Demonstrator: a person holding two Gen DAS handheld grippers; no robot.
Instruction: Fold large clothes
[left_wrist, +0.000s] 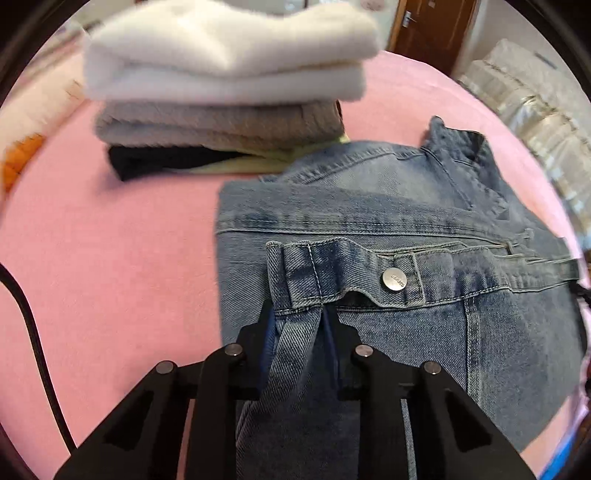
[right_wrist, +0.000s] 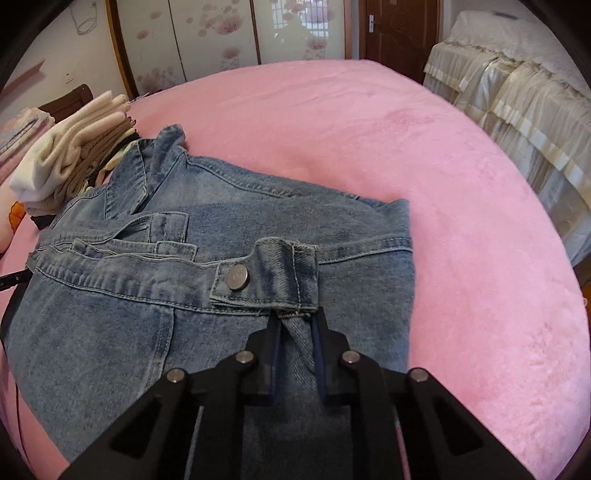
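A blue denim jacket (left_wrist: 388, 221) lies partly folded on the pink bed (left_wrist: 110, 258). It also shows in the right wrist view (right_wrist: 184, 221). My left gripper (left_wrist: 299, 314) is shut on a sleeve of the jacket just below its buttoned cuff (left_wrist: 343, 277). My right gripper (right_wrist: 295, 317) is shut on the other sleeve just below its cuff (right_wrist: 273, 273), which has a metal button. Both cuffs rest over the jacket's body.
A stack of folded clothes (left_wrist: 221, 92), white on top, then grey and black, sits on the bed behind the jacket; it shows at the left in the right wrist view (right_wrist: 74, 155). A covered piece of furniture (right_wrist: 517, 110) stands at the right. A black cable (left_wrist: 33, 325) runs at the left.
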